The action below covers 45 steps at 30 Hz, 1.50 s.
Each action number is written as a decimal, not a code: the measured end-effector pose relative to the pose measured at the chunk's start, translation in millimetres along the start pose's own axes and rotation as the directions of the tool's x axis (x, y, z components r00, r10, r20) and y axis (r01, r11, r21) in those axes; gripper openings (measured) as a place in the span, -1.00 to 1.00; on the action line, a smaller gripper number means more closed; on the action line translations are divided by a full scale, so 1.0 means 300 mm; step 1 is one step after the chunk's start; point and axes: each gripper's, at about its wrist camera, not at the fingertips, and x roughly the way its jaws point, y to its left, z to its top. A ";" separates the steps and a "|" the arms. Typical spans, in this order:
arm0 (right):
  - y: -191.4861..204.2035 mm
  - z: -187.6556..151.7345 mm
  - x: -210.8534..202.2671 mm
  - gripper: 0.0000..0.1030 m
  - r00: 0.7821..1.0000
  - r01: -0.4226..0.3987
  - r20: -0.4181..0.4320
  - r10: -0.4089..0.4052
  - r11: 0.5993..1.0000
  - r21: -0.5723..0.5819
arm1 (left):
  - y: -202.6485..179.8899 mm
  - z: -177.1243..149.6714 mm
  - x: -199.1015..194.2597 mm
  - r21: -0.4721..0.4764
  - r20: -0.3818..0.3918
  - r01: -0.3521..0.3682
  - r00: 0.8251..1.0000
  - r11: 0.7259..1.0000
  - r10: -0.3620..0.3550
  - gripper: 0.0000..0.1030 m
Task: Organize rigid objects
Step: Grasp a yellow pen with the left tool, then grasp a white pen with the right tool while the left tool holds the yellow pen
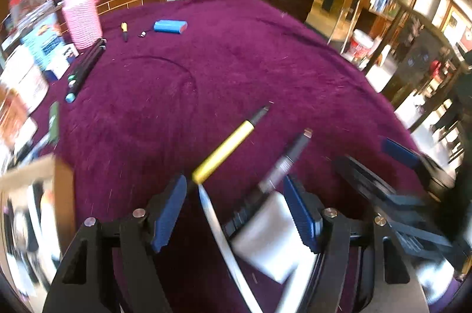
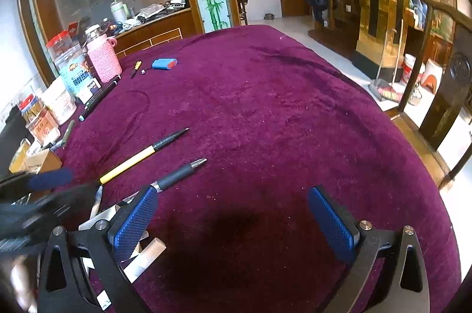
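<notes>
Two hand-held grippers over pens on a purple velvet tablecloth (image 2: pixel 265 106).

The left wrist view is motion-blurred, so the white block (image 1: pixel 265 236) and white strip (image 1: pixel 224 248) between the left gripper's (image 1: pixel 236 212) blue pads are hard to identify; its jaws stand apart, and whether the right pad touches the block I cannot tell. The right gripper (image 2: pixel 233 221) hangs wide open over bare cloth, holding nothing. At its 10 o'clock lie the yellow-and-black pen (image 2: pixel 141 156) and grey ballpoint pen (image 2: pixel 180 173), side by side and apart. Far off at 11 o'clock sit a blue battery pack (image 2: pixel 164 63), a pink knitted jar sleeve (image 2: pixel 103 59) and labelled jars (image 2: pixel 70 68); their print is unreadable.
</notes>
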 end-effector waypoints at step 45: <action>0.101 -0.009 -0.104 0.89 0.994 -0.104 -0.018 0.104 0.995 0.007 | 0.285 -0.350 -0.610 -0.222 0.382 0.272 0.908 0.936 -0.173 -0.84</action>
